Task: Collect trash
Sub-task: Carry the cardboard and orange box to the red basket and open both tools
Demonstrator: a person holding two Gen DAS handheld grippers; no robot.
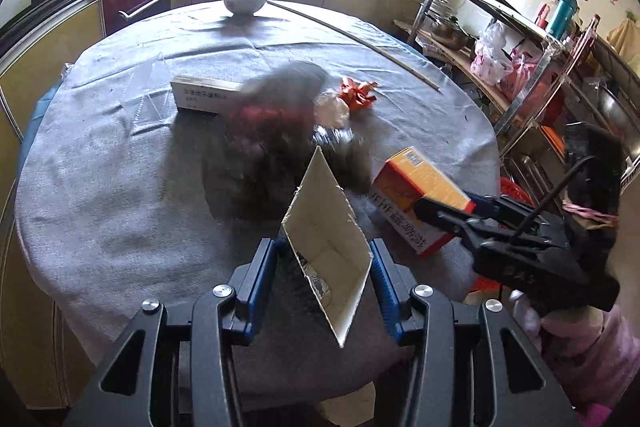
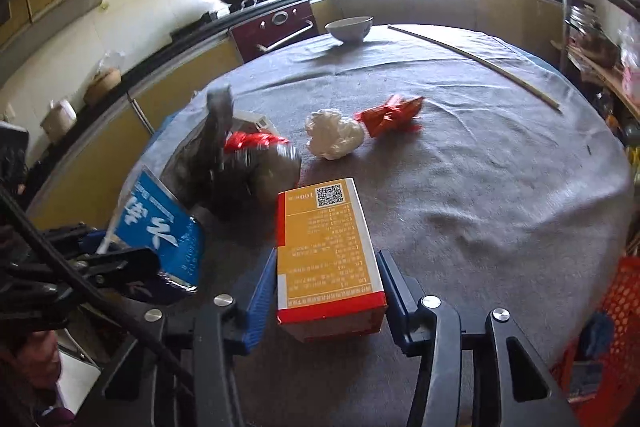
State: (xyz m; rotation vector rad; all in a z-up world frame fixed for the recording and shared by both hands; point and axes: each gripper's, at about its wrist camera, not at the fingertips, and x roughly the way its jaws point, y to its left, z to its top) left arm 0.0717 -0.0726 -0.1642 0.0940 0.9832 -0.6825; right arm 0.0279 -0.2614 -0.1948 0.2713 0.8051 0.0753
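Note:
My left gripper is shut on an open carton, white inside and blue outside, held tilted above the table's near edge. My right gripper is shut on an orange-and-red box that hangs tilted at the right in the left wrist view. Between and beyond them sits a dark trash bag, blurred, with red scraps showing at its mouth. Past it lie a crumpled white plastic wad, a red wrapper, a long white box and a clear plastic shell.
A round table under a grey cloth carries a white bowl at the far side and a long thin stick at the right. A metal rack stands to the right, an orange crate below it. Kitchen counters ring the room.

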